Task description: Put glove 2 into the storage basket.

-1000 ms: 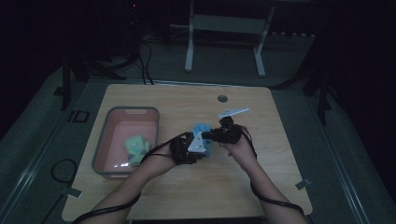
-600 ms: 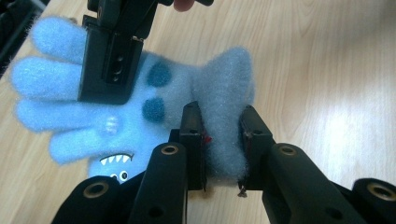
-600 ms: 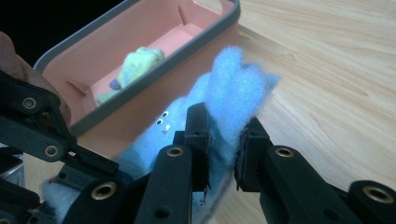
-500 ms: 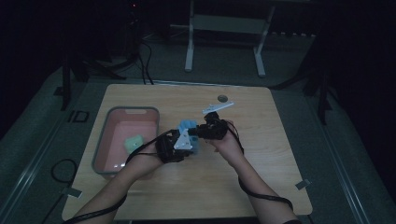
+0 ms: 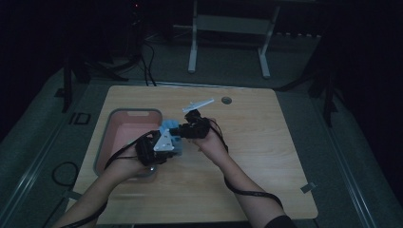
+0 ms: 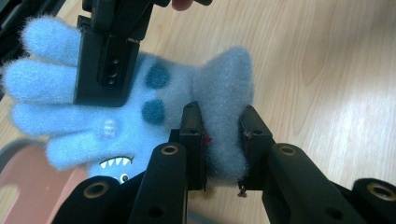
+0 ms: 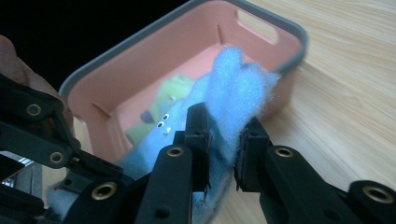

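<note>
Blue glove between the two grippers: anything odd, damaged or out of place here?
Nothing stands out. The blue glove looks intact, pinched by the left gripper at one end and the right gripper at the other, beside the pink bin, which holds a green item.

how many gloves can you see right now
2: a blue glove held by both tongs beside the pink bin, and a green one lying inside it. More may be hidden underneath.
</note>
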{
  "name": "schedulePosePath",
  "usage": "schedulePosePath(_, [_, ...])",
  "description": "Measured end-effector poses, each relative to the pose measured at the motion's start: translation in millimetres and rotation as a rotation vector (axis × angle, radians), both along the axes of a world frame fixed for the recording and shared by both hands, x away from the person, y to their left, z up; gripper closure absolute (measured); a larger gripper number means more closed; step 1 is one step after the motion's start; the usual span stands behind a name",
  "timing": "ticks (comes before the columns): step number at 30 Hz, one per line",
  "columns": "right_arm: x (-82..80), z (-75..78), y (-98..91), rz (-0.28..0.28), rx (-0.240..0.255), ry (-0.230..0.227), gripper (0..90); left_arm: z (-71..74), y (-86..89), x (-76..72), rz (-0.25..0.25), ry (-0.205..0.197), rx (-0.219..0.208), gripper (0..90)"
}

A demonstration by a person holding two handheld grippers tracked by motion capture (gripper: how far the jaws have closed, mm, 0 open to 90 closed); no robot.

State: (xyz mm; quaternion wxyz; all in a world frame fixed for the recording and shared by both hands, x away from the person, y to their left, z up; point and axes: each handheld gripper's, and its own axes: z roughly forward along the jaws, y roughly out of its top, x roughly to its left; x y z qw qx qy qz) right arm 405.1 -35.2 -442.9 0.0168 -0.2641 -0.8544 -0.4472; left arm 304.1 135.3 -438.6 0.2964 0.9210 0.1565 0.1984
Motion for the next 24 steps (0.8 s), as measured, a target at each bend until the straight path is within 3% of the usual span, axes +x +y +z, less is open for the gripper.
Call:
schedulePosePath(11, [-5.3,5.5,52.6,0.071,-0.011,-0.009,78.3,0.2,44.4,-12.5,0.071,0.011,-0.004,76.3])
schedulePosePath(24, [-10.5,0.6,102.6,0.134,-0.019,-0.001,78.3,-4.3,81.8,-25.3,0.136,0.026,0.004,76.3])
